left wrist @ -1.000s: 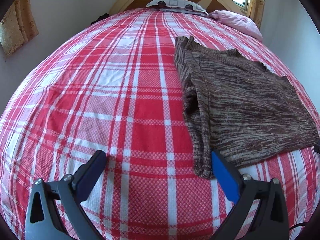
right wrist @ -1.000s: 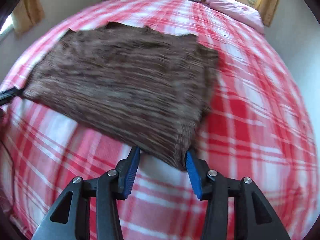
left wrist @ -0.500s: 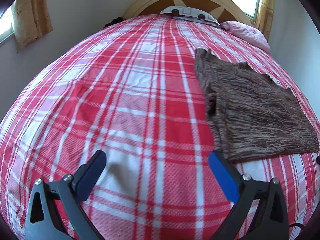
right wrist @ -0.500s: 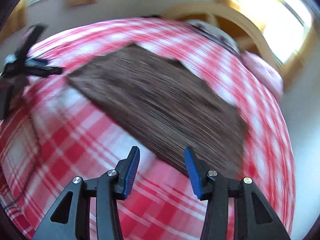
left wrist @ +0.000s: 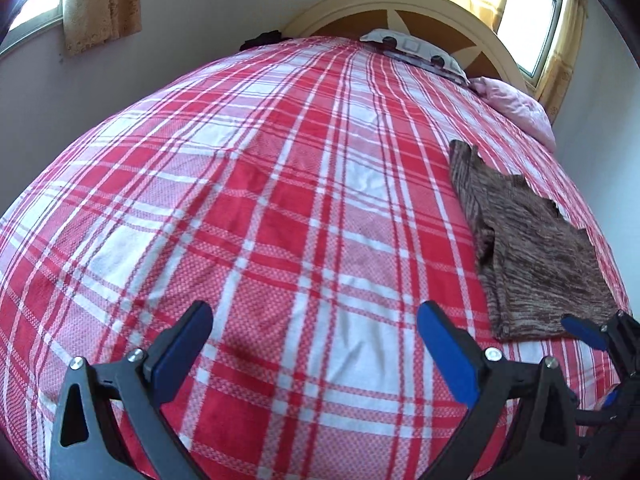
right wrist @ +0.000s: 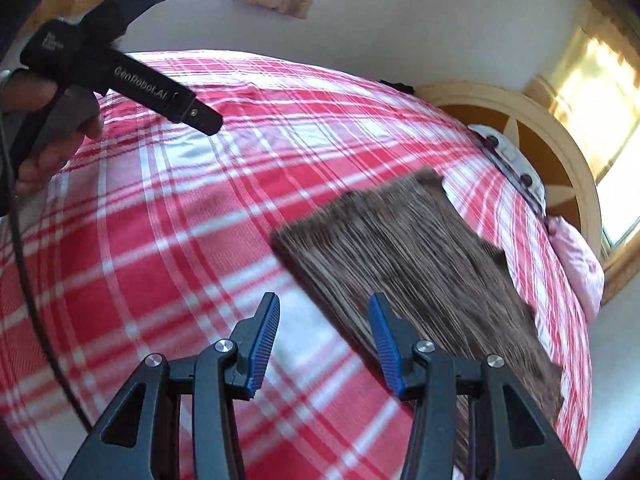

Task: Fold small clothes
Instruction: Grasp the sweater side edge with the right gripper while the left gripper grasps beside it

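Bedding in a red and white plaid (left wrist: 280, 208) covers a wide bed and fills both views. On it, toward the right edge of the bed, lies a brown knitted garment (left wrist: 532, 252), folded flat into a rough rectangle with its left side doubled over in a ridge. The left gripper (left wrist: 314, 344) hovers over bare plaid with its blue-padded jaws spread wide and nothing between them, well to the left of the garment. The right gripper (right wrist: 324, 344) hangs above the garment's near edge, jaws apart and empty; its right pad sits over the brown knit, its left pad over the plaid. This view is motion-blurred, so whether the pads touch the cloth cannot be told. In the left wrist view the right gripper's blue tips show at the garment's near right corner. At the head of the bed stand a curved wooden headboard (left wrist: 420, 16), a patterned pillow (left wrist: 416, 50) and a pink pillow (left wrist: 516, 104); yellow curtains (left wrist: 100, 0) hang at the windows.
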`<action>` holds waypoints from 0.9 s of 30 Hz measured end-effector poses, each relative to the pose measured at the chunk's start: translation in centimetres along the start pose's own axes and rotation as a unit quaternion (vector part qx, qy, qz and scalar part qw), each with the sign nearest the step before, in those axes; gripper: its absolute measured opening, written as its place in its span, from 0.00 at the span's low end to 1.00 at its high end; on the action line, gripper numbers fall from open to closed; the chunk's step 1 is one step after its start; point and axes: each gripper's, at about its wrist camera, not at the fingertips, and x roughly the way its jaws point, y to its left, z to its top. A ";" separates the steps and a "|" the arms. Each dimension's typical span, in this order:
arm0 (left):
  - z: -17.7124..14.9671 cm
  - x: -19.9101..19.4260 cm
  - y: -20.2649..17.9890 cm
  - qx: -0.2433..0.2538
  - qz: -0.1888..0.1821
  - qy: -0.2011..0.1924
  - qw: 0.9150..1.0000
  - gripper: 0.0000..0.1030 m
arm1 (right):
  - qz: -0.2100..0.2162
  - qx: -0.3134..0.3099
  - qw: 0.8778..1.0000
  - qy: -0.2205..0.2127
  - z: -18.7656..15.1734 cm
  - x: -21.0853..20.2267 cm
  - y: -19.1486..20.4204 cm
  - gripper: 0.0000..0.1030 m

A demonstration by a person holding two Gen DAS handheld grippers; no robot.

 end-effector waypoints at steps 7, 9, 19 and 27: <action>0.7 0.8 0.3 0.013 0.025 0.003 1.000 1.00 | -0.024 0.003 1.000 -0.004 1.8 3.0 1.6 0.46; 0.9 1.1 0.1 0.019 0.030 0.005 0.999 1.00 | -0.029 0.005 1.000 -0.005 2.1 3.3 1.7 0.46; 2.2 3.2 -1.9 0.062 0.051 0.022 0.996 1.00 | -0.012 0.023 1.000 -0.012 1.9 3.6 1.4 0.31; 5.1 4.4 -4.0 0.090 0.023 0.041 0.995 1.00 | -0.005 0.028 0.999 -0.019 1.6 3.5 1.6 0.18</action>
